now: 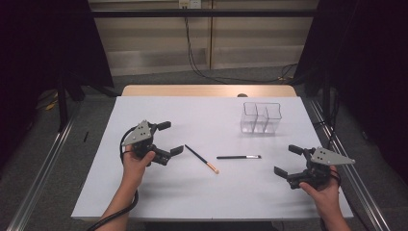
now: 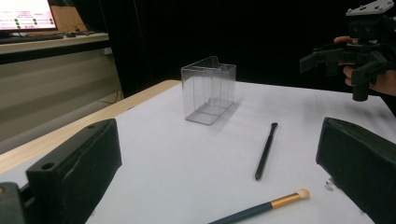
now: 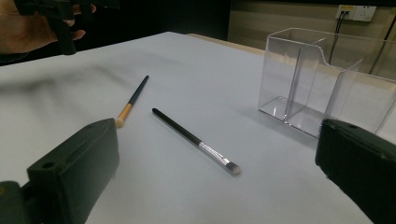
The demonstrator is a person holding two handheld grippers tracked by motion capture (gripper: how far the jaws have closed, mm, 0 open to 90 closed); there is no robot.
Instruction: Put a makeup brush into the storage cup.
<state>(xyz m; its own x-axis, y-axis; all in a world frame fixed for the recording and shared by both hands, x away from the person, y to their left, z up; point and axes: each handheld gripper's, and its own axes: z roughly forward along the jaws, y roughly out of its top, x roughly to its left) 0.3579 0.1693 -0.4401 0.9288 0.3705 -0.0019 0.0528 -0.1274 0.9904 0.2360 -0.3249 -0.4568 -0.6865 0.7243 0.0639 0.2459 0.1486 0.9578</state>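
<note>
Lying between open tongs [image 1: 166, 138]: two brushes [image 1: 238, 157].

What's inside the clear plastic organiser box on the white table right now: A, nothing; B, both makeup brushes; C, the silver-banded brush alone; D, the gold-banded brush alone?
A: the clear plastic organiser box stands empty, while the gold-banded brush and the silver-banded brush both lie flat on the white table in front of it.

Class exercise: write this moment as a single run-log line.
left hand-held gripper: open, empty | right hand-held gripper: open, empty | gold-ferrule brush, silver-ferrule brush: flat on table | clear organizer: upright, empty
</note>
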